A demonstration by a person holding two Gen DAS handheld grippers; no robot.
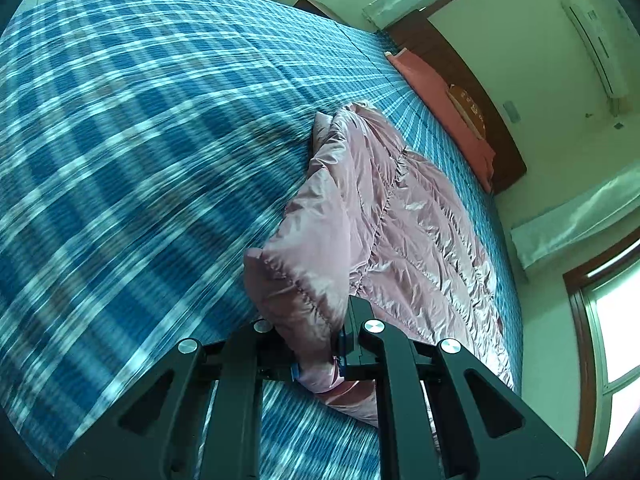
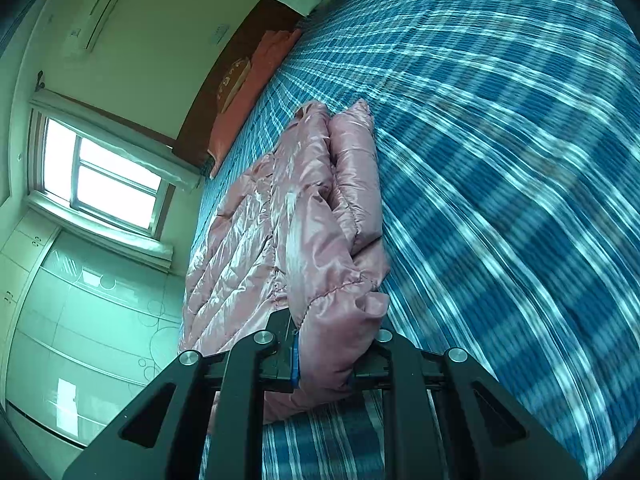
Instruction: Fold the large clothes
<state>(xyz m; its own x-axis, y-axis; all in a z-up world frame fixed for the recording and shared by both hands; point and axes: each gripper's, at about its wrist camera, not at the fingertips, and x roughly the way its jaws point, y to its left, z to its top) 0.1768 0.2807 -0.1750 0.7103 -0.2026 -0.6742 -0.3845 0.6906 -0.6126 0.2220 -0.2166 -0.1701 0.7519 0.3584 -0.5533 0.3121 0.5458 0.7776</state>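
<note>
A shiny pink quilted down jacket (image 1: 404, 216) lies on a bed with a blue plaid sheet (image 1: 120, 140). My left gripper (image 1: 318, 364) is shut on a bunched edge of the jacket and holds it lifted above the sheet. In the right wrist view the same pink jacket (image 2: 280, 216) stretches away along the bed, and my right gripper (image 2: 324, 364) is shut on another thick fold of it, also raised. The plaid sheet (image 2: 500, 160) is motion-blurred in both views. The fingertips are hidden by fabric.
A wooden headboard (image 1: 460, 80) with an orange-pink pillow (image 1: 448, 112) stands at the far end of the bed. Windows (image 2: 104, 176) and a wardrobe (image 2: 80, 320) line the wall beside the bed. An air conditioner (image 1: 596, 44) hangs on the wall.
</note>
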